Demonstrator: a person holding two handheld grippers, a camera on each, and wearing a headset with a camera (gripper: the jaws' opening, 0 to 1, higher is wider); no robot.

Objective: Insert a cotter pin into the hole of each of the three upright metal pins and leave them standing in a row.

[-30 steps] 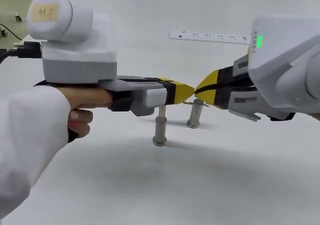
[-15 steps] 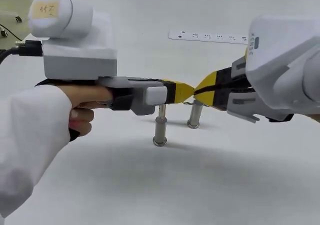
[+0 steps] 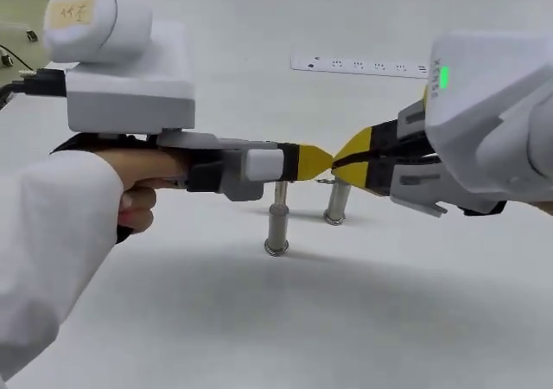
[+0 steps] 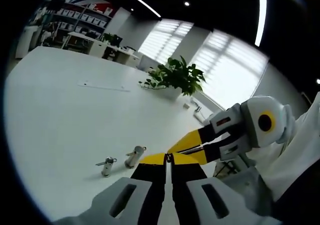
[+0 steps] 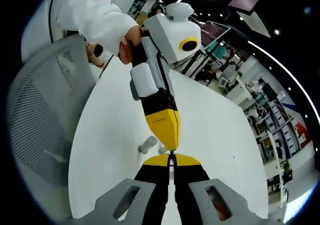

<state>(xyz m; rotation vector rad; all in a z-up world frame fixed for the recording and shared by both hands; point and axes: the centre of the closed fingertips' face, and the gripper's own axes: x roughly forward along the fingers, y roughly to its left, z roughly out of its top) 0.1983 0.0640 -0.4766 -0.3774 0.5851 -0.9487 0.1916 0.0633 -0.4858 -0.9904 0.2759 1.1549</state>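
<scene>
Both the left hand-held gripper and the right hand-held gripper were pressed shut tip to tip on the thin cotter pin, just above the far metal pin on the counter, so I reckoned only one should let go, slowly, keeping it level with the hole.

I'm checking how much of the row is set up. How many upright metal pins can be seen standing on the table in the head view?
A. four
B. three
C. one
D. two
D: a nearer metal pin and a farther metal pin stand on the table, below where the left hand-held gripper and the right hand-held gripper meet tip to tip.
</scene>
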